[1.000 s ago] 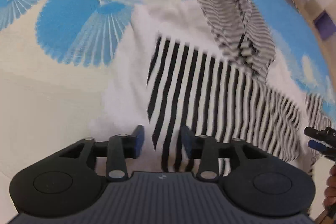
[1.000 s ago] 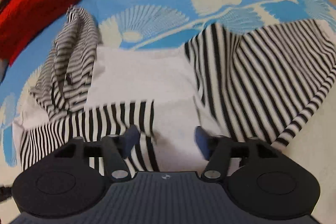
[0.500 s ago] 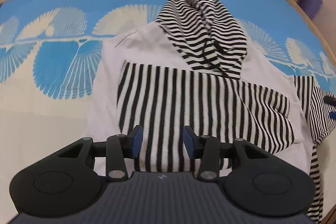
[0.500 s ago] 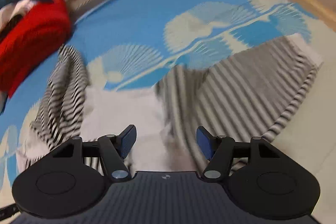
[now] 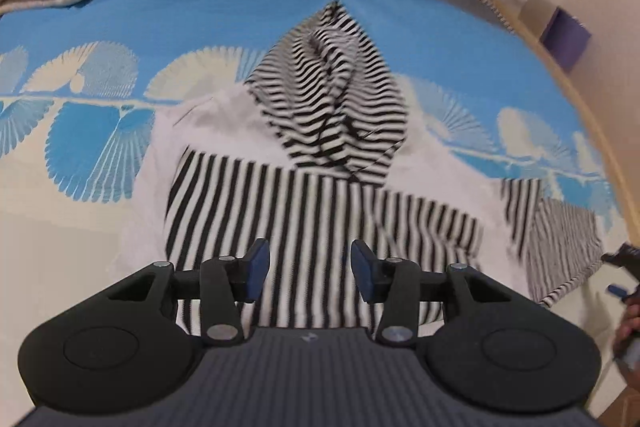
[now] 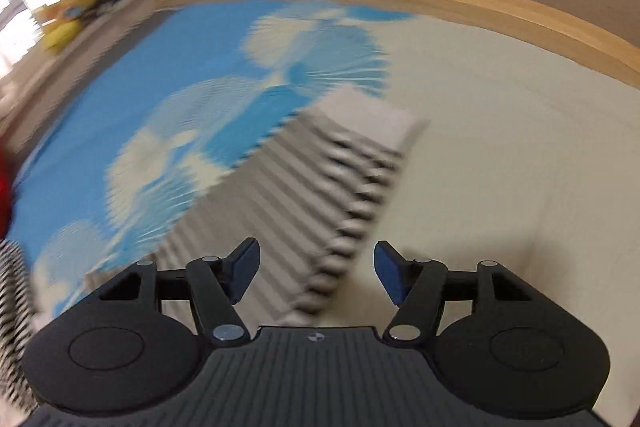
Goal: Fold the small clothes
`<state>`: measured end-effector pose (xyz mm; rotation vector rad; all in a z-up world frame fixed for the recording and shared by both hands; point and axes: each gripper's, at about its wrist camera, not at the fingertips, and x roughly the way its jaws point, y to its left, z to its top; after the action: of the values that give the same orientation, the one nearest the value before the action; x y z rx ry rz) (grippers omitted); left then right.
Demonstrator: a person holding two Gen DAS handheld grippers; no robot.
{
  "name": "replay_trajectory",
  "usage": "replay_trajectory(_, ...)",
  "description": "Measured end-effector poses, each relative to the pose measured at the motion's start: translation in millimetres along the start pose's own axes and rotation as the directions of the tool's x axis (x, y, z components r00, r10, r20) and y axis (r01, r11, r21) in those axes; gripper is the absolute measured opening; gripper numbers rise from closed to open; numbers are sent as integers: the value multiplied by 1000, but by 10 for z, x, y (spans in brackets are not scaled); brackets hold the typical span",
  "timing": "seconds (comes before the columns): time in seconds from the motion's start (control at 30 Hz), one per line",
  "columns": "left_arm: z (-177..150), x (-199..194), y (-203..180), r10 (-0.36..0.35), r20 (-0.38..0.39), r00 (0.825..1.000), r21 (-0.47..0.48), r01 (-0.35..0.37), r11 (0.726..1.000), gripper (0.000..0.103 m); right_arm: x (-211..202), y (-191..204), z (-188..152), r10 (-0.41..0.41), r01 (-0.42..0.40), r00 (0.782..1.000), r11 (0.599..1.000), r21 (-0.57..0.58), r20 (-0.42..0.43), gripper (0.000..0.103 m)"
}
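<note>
A: Left gripper?
B: Spread apart, gripping nothing, poised above the folded sleeve of the striped hoodie, spread flat on the blue bedspread.
A: Right gripper?
B: Parted wide, empty, above the other sleeve; blurred.
A: Containers?
B: Can't tell.

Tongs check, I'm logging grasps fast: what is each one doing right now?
Left tongs: open, empty, above the striped hoodie.
Right tongs: open, empty, over the striped sleeve.
</note>
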<state>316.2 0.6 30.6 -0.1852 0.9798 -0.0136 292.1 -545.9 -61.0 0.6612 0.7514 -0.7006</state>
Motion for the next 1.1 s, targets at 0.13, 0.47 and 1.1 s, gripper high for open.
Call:
replay_trajectory(0.13,16,-28,-98,-33,-8,999,34,34,999,53,308,-224,-46,-8,13,999,991,135,-38,65)
replay_trajectory(0.47,45,-19,24,-41,-21,999,28,41,999,53,488,-512,-37,95,-120,992,915,385,85,0)
replay_trajectory(1.1,167,-171,389,-45,-3,999,-38,44,998,53,124,-46,-57,-103,70,988,964,256,117,66)
